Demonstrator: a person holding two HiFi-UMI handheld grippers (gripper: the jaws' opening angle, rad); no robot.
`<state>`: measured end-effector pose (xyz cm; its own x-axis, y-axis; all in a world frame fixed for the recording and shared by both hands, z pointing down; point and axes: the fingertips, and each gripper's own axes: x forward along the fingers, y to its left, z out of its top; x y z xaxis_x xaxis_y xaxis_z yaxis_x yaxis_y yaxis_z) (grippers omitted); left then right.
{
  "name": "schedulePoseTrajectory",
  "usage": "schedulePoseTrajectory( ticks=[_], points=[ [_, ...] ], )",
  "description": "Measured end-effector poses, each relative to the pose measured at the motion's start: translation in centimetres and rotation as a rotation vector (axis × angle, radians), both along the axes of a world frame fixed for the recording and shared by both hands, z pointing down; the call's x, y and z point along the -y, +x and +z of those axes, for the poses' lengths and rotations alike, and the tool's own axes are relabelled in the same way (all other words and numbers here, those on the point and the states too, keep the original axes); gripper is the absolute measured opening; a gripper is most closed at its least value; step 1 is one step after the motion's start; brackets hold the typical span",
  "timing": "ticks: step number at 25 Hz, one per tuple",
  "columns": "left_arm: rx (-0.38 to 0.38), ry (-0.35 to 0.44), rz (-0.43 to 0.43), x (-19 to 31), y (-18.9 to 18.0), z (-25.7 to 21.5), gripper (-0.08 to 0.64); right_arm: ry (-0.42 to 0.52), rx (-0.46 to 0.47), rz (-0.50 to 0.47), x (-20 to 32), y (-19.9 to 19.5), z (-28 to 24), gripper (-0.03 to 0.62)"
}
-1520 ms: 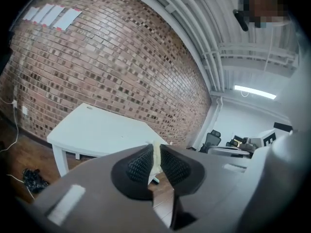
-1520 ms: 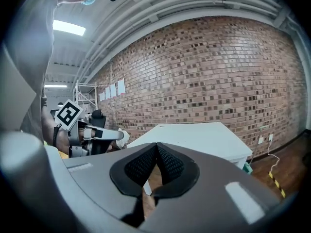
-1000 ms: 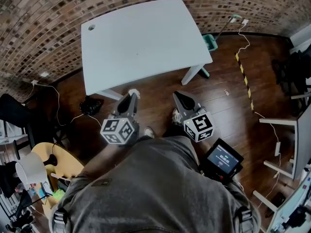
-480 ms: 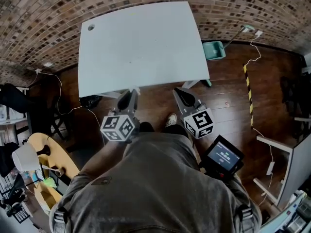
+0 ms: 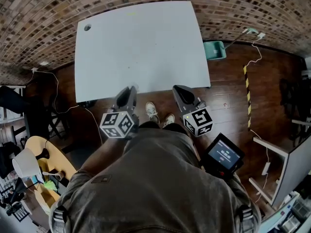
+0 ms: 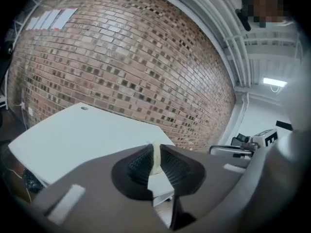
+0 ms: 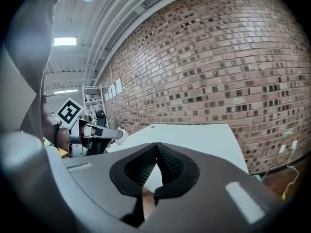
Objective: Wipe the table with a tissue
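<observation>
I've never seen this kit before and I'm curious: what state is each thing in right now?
Left gripper: shut on the tissue.
Tissue: pinched between the left jaws.
Right gripper: shut, nothing between its jaws.
Table: standing upright, both grippers at its near edge.
Small screen: lit.
</observation>
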<state>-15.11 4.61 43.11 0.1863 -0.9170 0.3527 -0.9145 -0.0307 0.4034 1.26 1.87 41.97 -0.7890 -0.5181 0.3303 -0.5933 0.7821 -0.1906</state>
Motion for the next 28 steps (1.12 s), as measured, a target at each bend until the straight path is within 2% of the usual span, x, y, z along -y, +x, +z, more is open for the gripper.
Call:
schedulePoseTrajectory(
  ticks=[8, 16, 23, 28],
  points=[
    [0.0, -0.026, 0.019, 3.9, -4.1, 2.1, 0.041, -0.013, -0.044, 0.016, 3.5, -3.5, 0.9, 0.012],
    [0.023, -0.105, -0.016, 5.3, -7.0, 5.7, 0.041, -0.033, -0.075, -0.009, 6.4, -5.6, 2.4, 0.012],
    [0.107, -0.186, -0.08, 7.1, -9.1, 9.7, 0.041, -0.067, -0.086, -0.077, 8.4, -6.5, 4.1, 0.012],
    [0.152, -0.254, -0.103, 8.4, -10.3, 12.6, 0.041, -0.106, -0.087, -0.084, 9.3, -6.4, 4.9, 0.012]
  ],
)
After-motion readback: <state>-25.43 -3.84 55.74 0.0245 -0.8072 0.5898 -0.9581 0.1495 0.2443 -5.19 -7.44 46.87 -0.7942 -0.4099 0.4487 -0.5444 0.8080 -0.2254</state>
